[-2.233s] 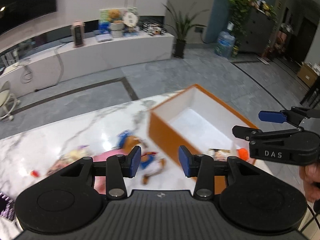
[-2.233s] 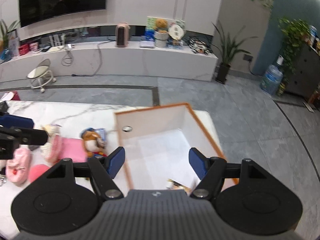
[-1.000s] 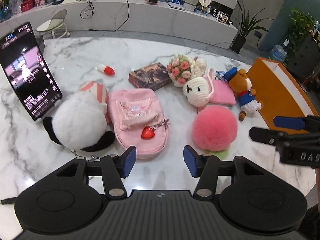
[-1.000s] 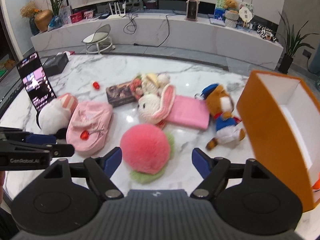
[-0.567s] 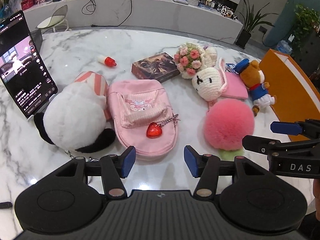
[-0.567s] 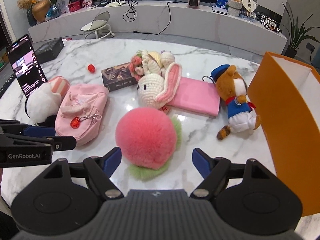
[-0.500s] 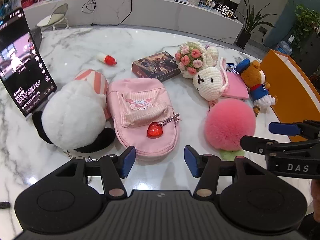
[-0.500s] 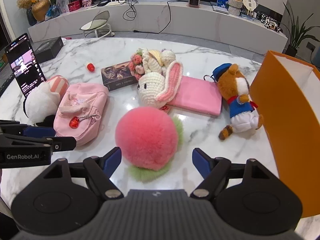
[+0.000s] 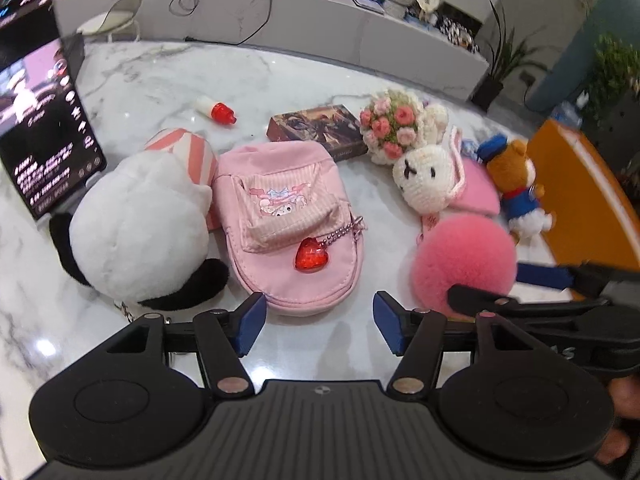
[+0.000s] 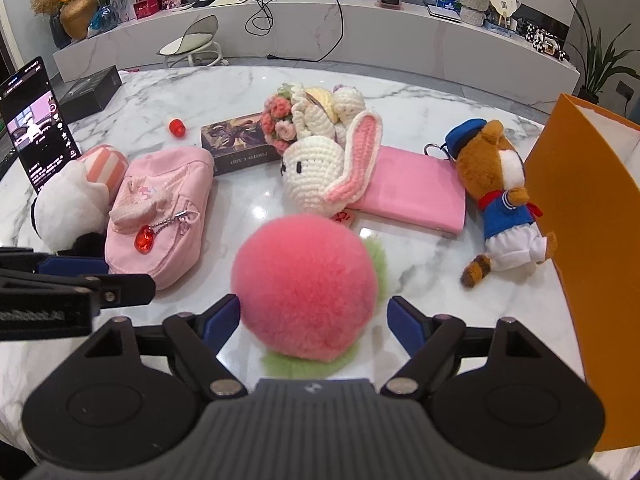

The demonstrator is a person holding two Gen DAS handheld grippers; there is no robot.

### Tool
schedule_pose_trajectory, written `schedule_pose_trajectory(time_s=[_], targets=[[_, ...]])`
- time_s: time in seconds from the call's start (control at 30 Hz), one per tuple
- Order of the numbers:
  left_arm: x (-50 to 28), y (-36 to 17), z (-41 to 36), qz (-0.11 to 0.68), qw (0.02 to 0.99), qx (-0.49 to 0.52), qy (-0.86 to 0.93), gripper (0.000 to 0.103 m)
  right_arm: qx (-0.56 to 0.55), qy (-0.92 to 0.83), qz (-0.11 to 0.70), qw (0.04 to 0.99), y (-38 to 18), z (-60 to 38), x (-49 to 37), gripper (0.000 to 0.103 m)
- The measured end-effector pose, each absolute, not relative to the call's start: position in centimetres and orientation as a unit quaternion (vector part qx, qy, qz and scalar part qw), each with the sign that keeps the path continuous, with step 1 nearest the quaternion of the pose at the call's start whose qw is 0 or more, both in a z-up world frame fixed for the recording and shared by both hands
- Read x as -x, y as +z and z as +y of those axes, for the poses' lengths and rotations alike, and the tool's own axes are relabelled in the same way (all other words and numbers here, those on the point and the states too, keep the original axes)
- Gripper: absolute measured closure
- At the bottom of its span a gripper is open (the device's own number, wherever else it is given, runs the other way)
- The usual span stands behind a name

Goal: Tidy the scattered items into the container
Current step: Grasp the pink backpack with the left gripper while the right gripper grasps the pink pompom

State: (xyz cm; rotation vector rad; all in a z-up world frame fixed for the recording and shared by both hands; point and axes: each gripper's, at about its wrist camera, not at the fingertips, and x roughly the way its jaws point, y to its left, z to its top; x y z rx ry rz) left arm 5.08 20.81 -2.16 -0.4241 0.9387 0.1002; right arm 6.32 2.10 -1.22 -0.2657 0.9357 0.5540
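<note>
Peach plush [image 10: 306,288] sits between the downward-tilted right claw's [image 10: 310,322] spread fingers.

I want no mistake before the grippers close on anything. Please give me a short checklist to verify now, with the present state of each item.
1. Right gripper open around the pink fluffy ball: ok, jaws have just been opening, pads not pressing.
2. Left gripper open: ok, jaws have just been opening, nothing between them; pink pouch lies just ahead.
3. Ball free of neighbours: cannot tell, crochet rabbit sits close behind.
4. Orange box within sight: ok.
5. Grippers apart from each other: ok.
</note>
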Motion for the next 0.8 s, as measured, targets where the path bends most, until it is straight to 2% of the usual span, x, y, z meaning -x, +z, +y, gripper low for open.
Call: schedule_pose_trajectory(time_s=[0.33,0.8], targets=[[-5.0,-3.3,23.5,0.427,0.847,0.309,0.068,0.034,0.120,0.265,0.448,0.845,-1.6,2.1,-6.6,0.020],[-6.7,-4.6,22.9,0.439,0.846,0.294,0.073,0.037,0.122,0.266,0.451,0.843,-2.4,2.2,-7.1,0.020]])
